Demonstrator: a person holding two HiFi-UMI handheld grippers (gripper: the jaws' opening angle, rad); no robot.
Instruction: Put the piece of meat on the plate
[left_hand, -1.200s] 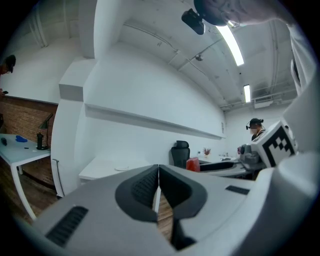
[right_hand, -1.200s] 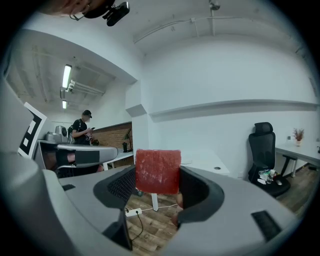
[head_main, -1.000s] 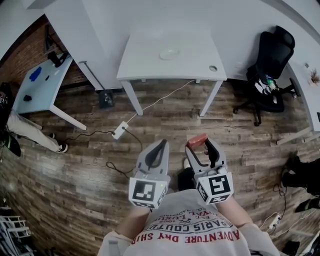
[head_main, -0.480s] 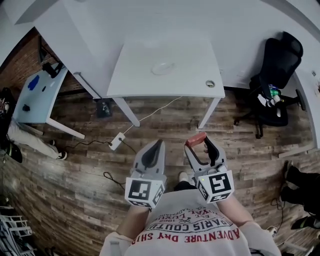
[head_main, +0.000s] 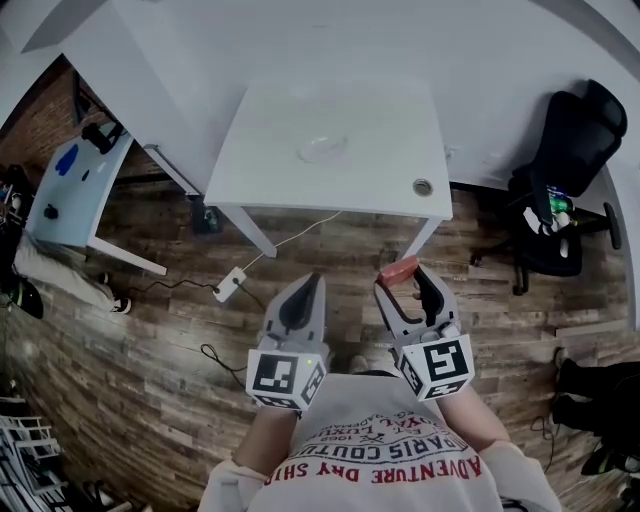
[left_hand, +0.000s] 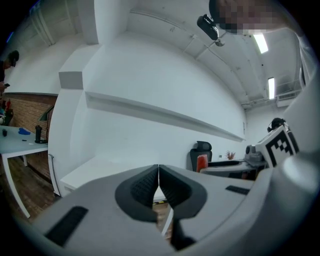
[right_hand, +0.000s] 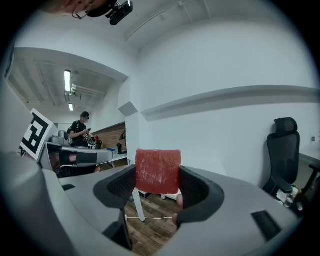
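Meat: the piece of meat (head_main: 398, 271) is a red block held up in the air at the tips of the right gripper (head_main: 404, 283), over the wooden floor (head_main: 150, 330) and short of the table's near edge.
Meat's lie: in the head view its longer side runs left to right, across the jaws; in the right gripper view it looks nearly square and stands above the pads.
Right gripper: clamped on the meat from both sides, with the jaws held apart only by the block.
Plate: a pale plate (head_main: 322, 150) lies near the middle of the white table (head_main: 270, 110), with nothing on it.
Key relation: the plate lies far from the meat and to its left, so the carry has to go forward over the near edge and a little leftward.
Stage: the meat is grasped but not yet over the table.
Left gripper: the left gripper (head_main: 311, 282) is closed with nothing between its jaws, near the person and just left of the right one. It stands more in line with the plate.
Surroundings: a round fitting (head_main: 423, 187) sits at the table's near right corner, and a black office chair (head_main: 565, 180) stands to the right.
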